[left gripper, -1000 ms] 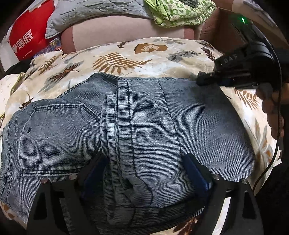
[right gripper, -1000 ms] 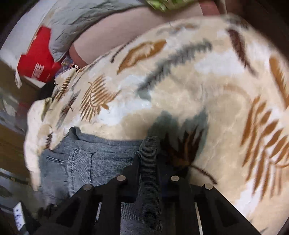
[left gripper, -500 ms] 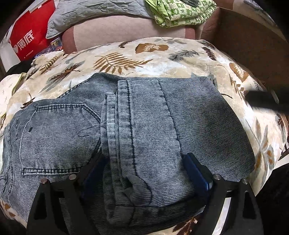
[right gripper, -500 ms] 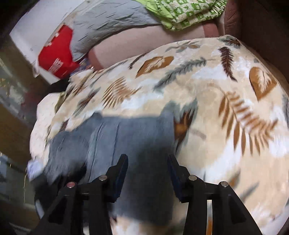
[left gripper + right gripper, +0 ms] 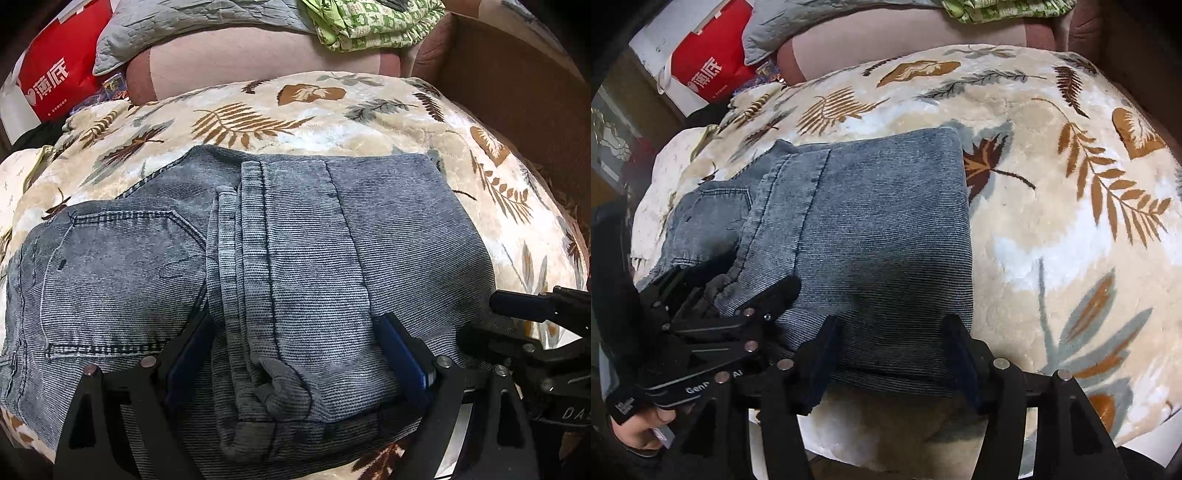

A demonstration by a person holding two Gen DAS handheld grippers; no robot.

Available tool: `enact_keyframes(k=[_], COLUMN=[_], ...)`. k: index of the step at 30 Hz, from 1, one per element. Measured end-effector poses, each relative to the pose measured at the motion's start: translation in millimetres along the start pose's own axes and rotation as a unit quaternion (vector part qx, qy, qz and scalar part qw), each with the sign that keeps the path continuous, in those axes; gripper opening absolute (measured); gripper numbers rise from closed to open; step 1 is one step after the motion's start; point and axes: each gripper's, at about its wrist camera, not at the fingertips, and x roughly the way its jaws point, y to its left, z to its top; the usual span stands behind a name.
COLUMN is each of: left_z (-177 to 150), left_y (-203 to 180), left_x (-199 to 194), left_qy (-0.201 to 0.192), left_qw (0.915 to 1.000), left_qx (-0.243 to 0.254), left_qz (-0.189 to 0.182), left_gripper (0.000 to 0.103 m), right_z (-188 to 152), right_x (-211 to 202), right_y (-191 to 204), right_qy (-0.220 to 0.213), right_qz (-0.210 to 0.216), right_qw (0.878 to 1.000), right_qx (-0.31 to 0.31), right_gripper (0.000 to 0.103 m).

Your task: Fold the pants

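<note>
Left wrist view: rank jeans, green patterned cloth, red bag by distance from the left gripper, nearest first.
1. Jeans: right at the left gripper, bunched fold between its open fingers.
2. Red bag: far, upper left, beyond the leaf blanket.
3. Green patterned cloth: far, top, on the sofa back. Too close to call with the bag.

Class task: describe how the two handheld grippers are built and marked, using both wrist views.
Both the left gripper and right gripper are black, with angular triangular finger frames, silver rivets and dark blue pads. White lettering, only partly readable, marks the left one's body.
</note>
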Motion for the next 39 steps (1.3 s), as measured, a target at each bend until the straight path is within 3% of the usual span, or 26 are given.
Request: enact_keyframes(k=[12, 17, 20, 23, 24, 26, 30, 33, 35, 37, 39], left_z=[0.4, 2.7, 0.9, -6.5, -8.9, -7.9, -2.2, -2.7, -7.6, -11.6, -12.3], left_y=[1.1, 15.3, 22.9, 20.2, 18.0, 16.1, 10.4, 3.5, 4.8, 7.1, 7.4], left_x=[-0.8, -23.1, -35.9, -10.4, -9.1, -18.9, -40.6, -25.7, -10.6, -11.2, -12.0], left_qy=[0.000, -0.021, -0.040, 0.010, 0.001, -0.010, -0.055, -0.033, -0.011, -0.026, -0.026], left_qw=[1.0000, 0.9991, 0.9986, 0.9993, 0.9990, 0.9989, 0.9980, 0.9988, 0.9991, 0.9991, 0.9990], left_qx=[-0.001, -0.034, -0.035, -0.006, 0.007, 0.003, 0.005, 0.022, 0.024, 0.019, 0.024], left_qz=[-0.002, -0.011, 0.003, 0.036, 0.043, 0.045, 0.031, 0.030, 0.032, 0.028, 0.027], left_gripper=[0.090, 0.090, 0.090, 0.090, 0.091, 0.091, 0.091, 0.091, 0.091, 0.092, 0.094], right_z=[-2.8, -2.0, -6.8, -15.0, -13.9, -6.0, 19.7, 52.0, 78.9, 98.0, 113.9], right_x=[4.2, -10.9, -18.4, -3.9, -3.6, -8.7, -28.9, -28.3, -19.4, -5.8, 12.6], right_y=[7.1, 5.2, 1.7, -6.2, -7.1, -6.7, -16.7, -31.4, -43.8, -47.4, -51.1], right_qy=[-0.002, -0.012, -0.013, -0.003, -0.005, 0.006, -0.019, -0.033, -0.035, -0.027, -0.021], right_qz=[-0.010, 0.002, 0.037, 0.051, 0.051, 0.055, 0.079, 0.073, 0.114, 0.161, 0.173], right_qw=[1.000, 1.000, 0.999, 0.998, 0.998, 0.998, 0.995, 0.994, 0.987, 0.978, 0.975], right_qx=[-0.006, 0.007, 0.022, 0.029, 0.029, 0.038, 0.054, 0.073, 0.106, 0.126, 0.135], right_gripper=[0.070, 0.069, 0.069, 0.070, 0.070, 0.069, 0.069, 0.069, 0.069, 0.069, 0.069])
